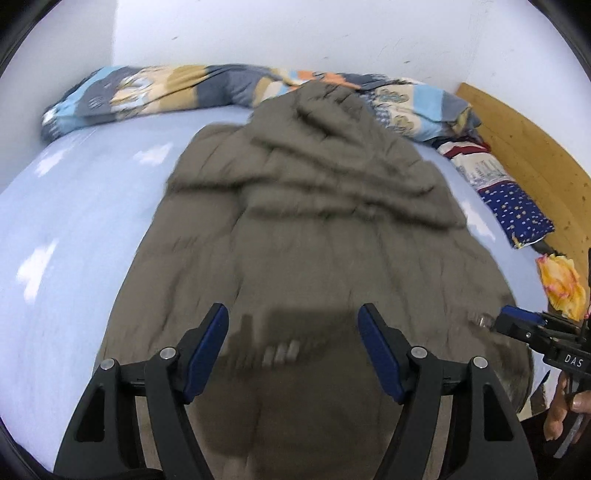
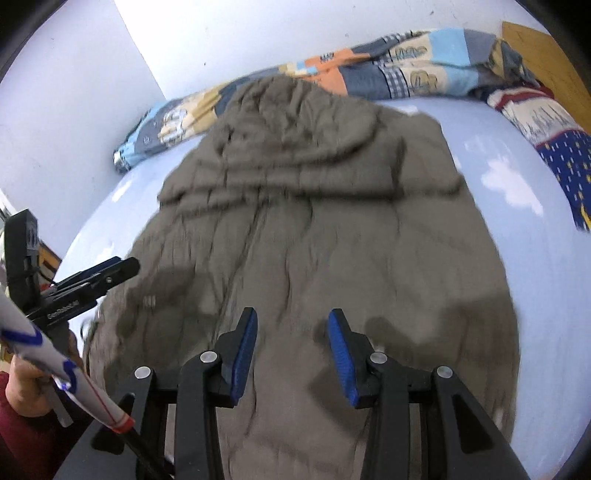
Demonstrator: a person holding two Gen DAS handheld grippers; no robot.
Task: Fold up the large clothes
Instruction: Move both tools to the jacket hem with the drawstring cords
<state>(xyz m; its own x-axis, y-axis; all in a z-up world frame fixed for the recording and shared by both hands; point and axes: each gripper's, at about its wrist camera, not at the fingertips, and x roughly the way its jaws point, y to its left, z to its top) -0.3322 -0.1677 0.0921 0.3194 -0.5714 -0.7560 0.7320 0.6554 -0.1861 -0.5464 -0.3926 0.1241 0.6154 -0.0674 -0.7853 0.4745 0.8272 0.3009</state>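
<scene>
The left gripper (image 1: 293,328) is nearest to its own camera, with the blue pads standing wide apart and nothing between them; it hovers above the lower part of a grey-brown padded jacket (image 1: 314,229). The right gripper (image 2: 292,332) also hangs over this lower part, its jaws spread but more narrowly, and they hold nothing. Both pictures are blurred, so the seams and small metal snaps of the jacket are hard to read, and it cannot be told whether a zip is closed. The hem is cut off behind the gripper bodies at the bottom of each view. The jacket lies flat on a pale blue bed sheet (image 1: 81,221), in the middle of the bed. Its long axis runs away from the cameras, with the hood end far, toward the white wall (image 1: 295,33), and the hem end near. The hood rests against a patterned quilt (image 1: 155,88) that lies bunched along the wall. At the right, a dark blue pillow (image 1: 517,210) with small dots lies beside a wooden headboard (image 1: 524,140), and a yellow cloth (image 1: 561,288) is only partly visible. In the right wrist view a hand (image 2: 26,384) with a dark red sleeve shows at the left edge, partly hidden by a white cable.
</scene>
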